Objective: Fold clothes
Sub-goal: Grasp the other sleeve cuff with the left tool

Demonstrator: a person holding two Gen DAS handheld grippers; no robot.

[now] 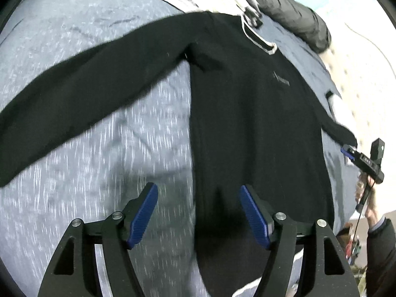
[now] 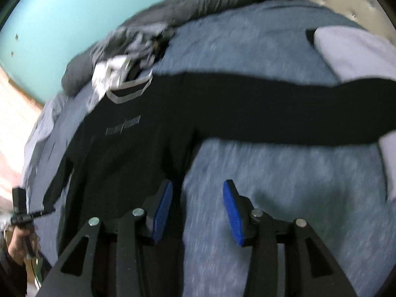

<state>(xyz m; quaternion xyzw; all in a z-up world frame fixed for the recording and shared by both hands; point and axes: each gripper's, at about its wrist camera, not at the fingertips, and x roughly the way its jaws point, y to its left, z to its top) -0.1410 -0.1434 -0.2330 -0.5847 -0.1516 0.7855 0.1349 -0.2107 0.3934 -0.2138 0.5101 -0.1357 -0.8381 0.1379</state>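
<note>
While the black top [image 1: 247,113] lies flat on the grey-blue bed [image 1: 86,173], one sleeve [image 1: 86,91] stretches out sideways across the cover. Over its hem, the left gripper [image 1: 199,212] hangs with jaws apart, nothing between them. Likewise the right gripper [image 2: 198,212] hangs with jaws apart and empty. More clothes [image 2: 123,57] sit heaped beyond the collar [image 2: 128,91].
</note>
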